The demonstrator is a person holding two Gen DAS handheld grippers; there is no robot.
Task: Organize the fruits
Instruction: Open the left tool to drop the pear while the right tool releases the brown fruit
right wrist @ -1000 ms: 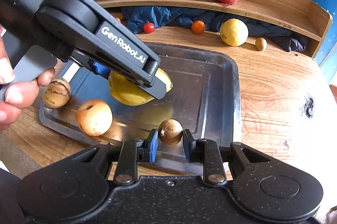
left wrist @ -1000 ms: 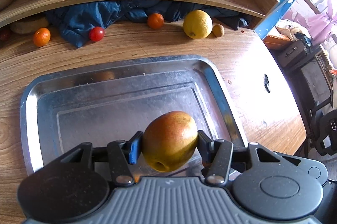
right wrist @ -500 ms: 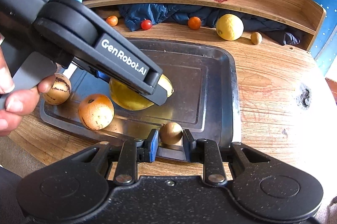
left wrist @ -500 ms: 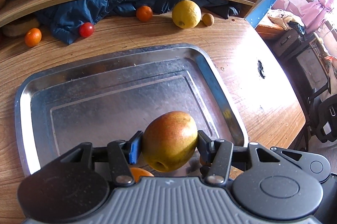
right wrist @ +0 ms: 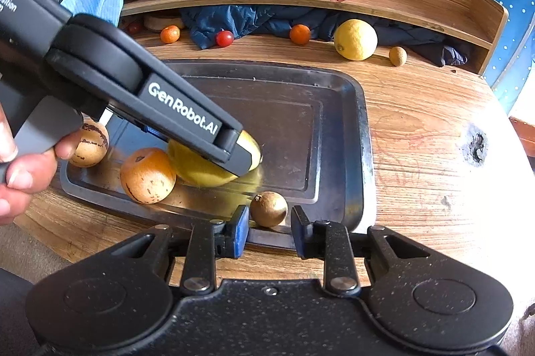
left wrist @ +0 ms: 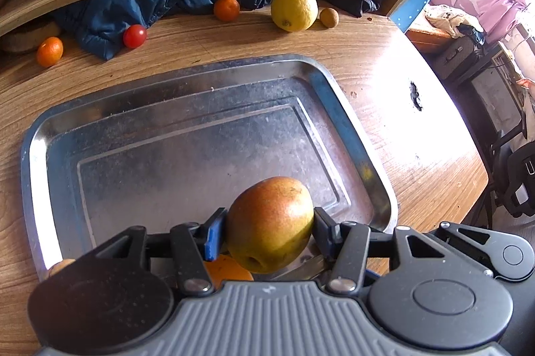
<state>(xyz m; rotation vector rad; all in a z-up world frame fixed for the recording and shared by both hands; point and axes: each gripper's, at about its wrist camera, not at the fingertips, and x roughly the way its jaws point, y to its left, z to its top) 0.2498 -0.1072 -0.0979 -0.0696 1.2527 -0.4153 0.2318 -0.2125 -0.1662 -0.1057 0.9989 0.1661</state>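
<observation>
So the left gripper (left wrist: 269,224) is clamped on a yellow-red mango (left wrist: 270,224), holding it low over the near part of the metal tray (left wrist: 200,82). The right gripper (right wrist: 269,222) has let its fingers off a bit, and the small brown fruit (right wrist: 268,209) sits loose between them on the tray's near rim, pads not quite touching it. An orange (right wrist: 147,175) lies in the tray just left of the mango, and a striped brown fruit (right wrist: 90,143) sits at the tray's left end.
</observation>
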